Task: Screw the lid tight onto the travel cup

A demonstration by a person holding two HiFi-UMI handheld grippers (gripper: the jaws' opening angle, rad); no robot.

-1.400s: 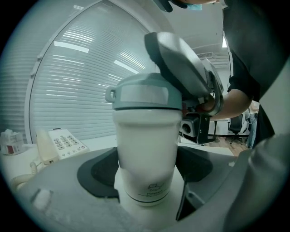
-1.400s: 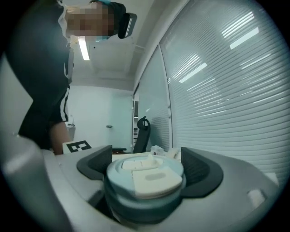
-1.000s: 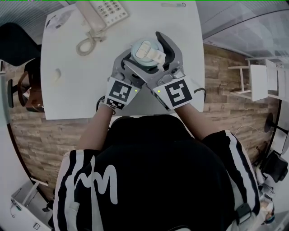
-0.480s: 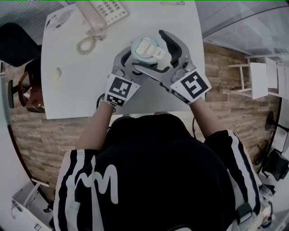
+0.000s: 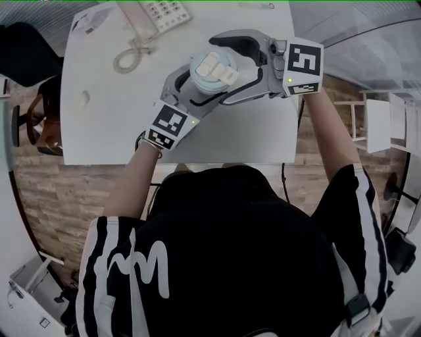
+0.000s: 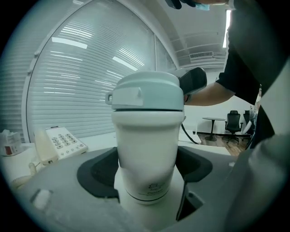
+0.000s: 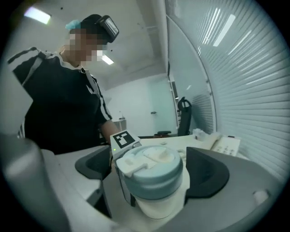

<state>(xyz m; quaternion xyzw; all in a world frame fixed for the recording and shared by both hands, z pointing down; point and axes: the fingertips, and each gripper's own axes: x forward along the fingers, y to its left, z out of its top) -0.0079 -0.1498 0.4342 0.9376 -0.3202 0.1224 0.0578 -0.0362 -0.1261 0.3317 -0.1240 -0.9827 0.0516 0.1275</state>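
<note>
A white travel cup [image 6: 147,149] with a pale blue lid [image 5: 212,66] stands upright on the white table [image 5: 256,131]. My left gripper [image 5: 194,89] reaches in from the lower left and is shut on the cup's body; both dark pads [image 6: 97,170] press against it. My right gripper [image 5: 209,71] comes in from the right at lid height. Its jaws are opening and stand on either side of the lid [image 7: 152,170], with small gaps between it and the pads [image 7: 208,172]. The lid's flip tab [image 7: 131,165] points toward the camera in the right gripper view.
A white desk telephone [image 5: 154,13] with a coiled cord [image 5: 128,59] lies at the table's far left. A small white object [image 5: 82,100] sits near the left edge. The table's near edge runs just behind the left gripper's marker cube [image 5: 170,125].
My right gripper has swung round the lid from the near right to the far right, and its jaws have spread a little. The left gripper and the cup have stayed put.
</note>
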